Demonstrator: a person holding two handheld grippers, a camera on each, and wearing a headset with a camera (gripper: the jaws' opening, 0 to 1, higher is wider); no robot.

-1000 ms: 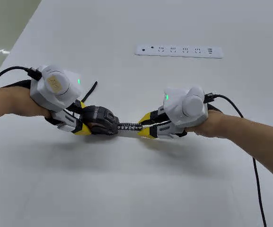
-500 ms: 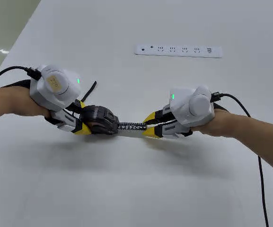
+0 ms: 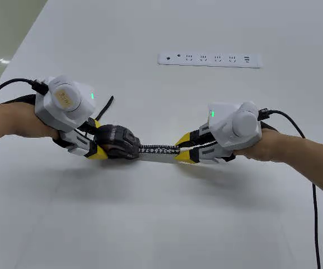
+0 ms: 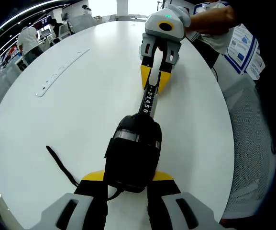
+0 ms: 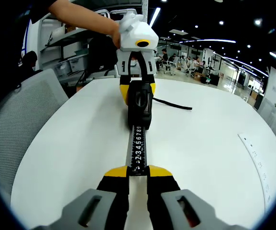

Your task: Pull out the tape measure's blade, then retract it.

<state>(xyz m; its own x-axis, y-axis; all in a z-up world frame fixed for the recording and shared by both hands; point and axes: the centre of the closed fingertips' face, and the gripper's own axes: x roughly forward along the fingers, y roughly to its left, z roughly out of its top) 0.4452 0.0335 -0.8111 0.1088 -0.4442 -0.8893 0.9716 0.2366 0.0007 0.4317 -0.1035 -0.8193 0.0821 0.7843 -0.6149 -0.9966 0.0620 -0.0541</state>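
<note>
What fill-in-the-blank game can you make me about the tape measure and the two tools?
1. The left tool is shut on the tape measure, whose case is coloured ____.
2. The right tool pinches the end of its numbered ____.
3. Both tools have tips coloured ____.
4. The power strip lying on the table is coloured ____.
Missing words: black, blade, yellow, white.
</note>
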